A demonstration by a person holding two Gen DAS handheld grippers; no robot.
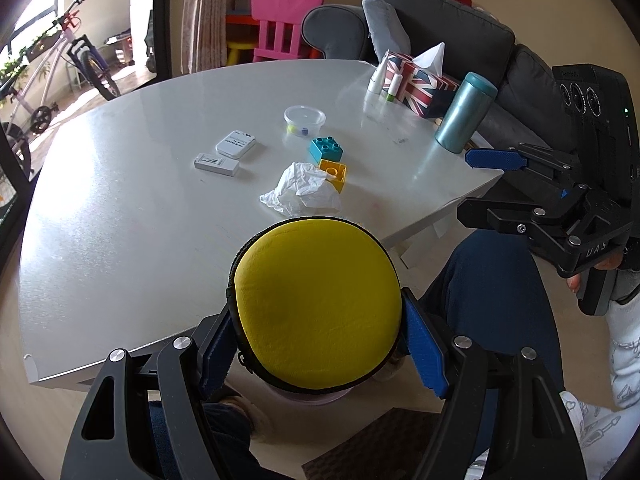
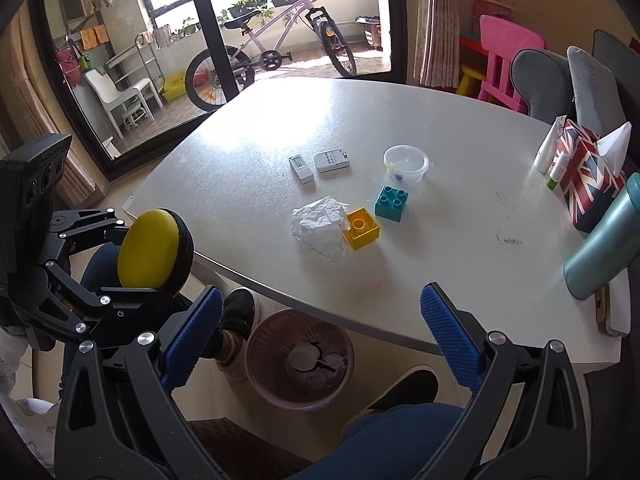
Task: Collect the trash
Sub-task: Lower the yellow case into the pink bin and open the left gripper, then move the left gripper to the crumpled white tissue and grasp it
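Left gripper [image 1: 318, 344] is clamped on a round yellow pouch [image 1: 318, 304] with a black zipper edge, blue pads [image 1: 424, 350] pressing its two sides; the pouch is held off the near table edge, above the floor. In the left wrist view its yellow face is turned up toward the camera; it is nearly a disc, slightly taller than wide, long axis running 6 to 12 o'clock. In the right wrist view the same pouch [image 2: 150, 248] shows at about 9 o'clock, tilted, its face turned toward 1 o'clock. Right gripper [image 2: 320, 332] has its jaws wide with nothing between them, hanging over the near table edge; it shows side-on [image 1: 472, 184] at 3 o'clock in the left wrist view. White table [image 2: 260, 120] carries a crumpled white tissue [image 2: 322, 232], middle of the top, touching a yellow toy block [image 2: 362, 228] on its 3 o'clock side; tissue's long axis runs roughly 11 to 5 o'clock in the right wrist view. A teal block [image 2: 392, 203] sits just beside the yellow one at 1 o'clock. Further back: a clear lidded tub [image 2: 406, 163] and two small white boxes [image 2: 318, 164]. A flag-print tissue box [image 2: 586, 172] and a teal tumbler [image 2: 604, 240] are at the 3 o'clock edge. A pinkish trash bin [image 2: 300, 356] stands on the floor under the near edge, some bits inside, hard to tell what.
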